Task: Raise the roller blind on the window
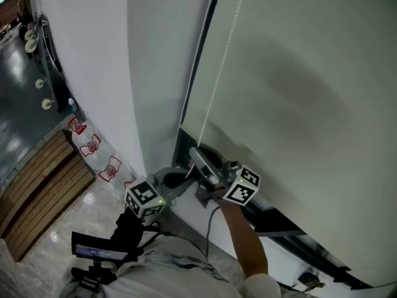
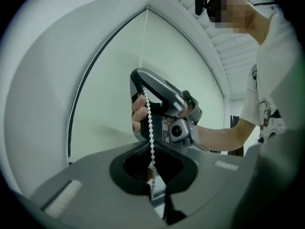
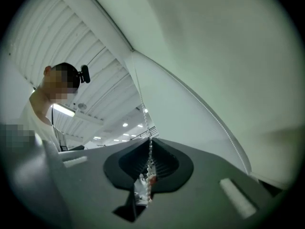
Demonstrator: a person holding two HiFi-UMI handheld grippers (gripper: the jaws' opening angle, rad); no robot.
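The pale roller blind (image 1: pixel 298 92) hangs down over the window, and its white bead chain (image 1: pixel 214 92) runs along its left edge. My left gripper (image 1: pixel 177 180) sits low beside the window frame. In its own view the jaws are shut on the bead chain (image 2: pixel 148 113), which enters at my left gripper (image 2: pixel 151 147). My right gripper (image 1: pixel 197 154) is just above it, on the same chain. In the right gripper view the chain (image 3: pixel 142 104) passes down into my right gripper (image 3: pixel 150 141), whose jaws close on it. The left gripper view shows the right gripper's handle (image 2: pixel 164 101) with a hand round it.
A white wall pillar (image 1: pixel 105 61) stands left of the window. Below it on the floor are several water bottles with red labels (image 1: pixel 93 145) and a wooden slatted platform (image 1: pixel 37 194). A dark sill rail (image 1: pixel 298 244) runs under the blind. A small stand with a screen (image 1: pixel 96 252) is by my feet.
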